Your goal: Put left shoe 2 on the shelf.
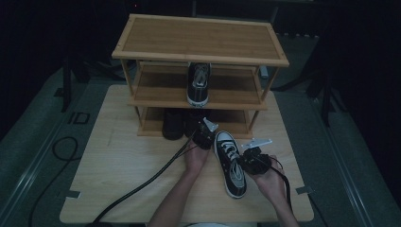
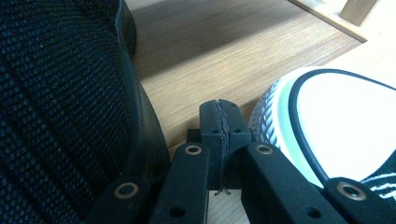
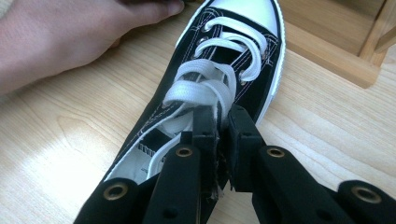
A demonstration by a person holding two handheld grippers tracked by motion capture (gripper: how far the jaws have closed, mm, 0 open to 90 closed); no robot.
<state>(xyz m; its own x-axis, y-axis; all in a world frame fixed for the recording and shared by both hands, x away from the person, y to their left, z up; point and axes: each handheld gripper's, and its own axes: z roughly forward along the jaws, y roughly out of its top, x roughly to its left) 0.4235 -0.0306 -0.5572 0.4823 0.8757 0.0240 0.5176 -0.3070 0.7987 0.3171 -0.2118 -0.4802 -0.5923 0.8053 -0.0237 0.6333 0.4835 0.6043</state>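
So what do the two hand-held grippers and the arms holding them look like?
Both the left hand-held gripper and the right hand-held gripper are black, each topped by a grey three-cornered plate and trailing a black cable. The jaws are flat black bars with brass-ringed holes. The forearms are bare, with no sleeves.

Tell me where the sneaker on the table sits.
In the high view, the sneaker lies on the table between both hands, toe toward the shoe rack, right of centre.

Three-tier bamboo shoe rack (image 1: 198,39) stands at far edge of pale wooden table (image 1: 118,165). Middle shelf: one black canvas sneaker with white toe cap (image 1: 199,83), toe toward the viewer. Bottom shelf: pair of dark shoes (image 1: 173,124), upright, side by side
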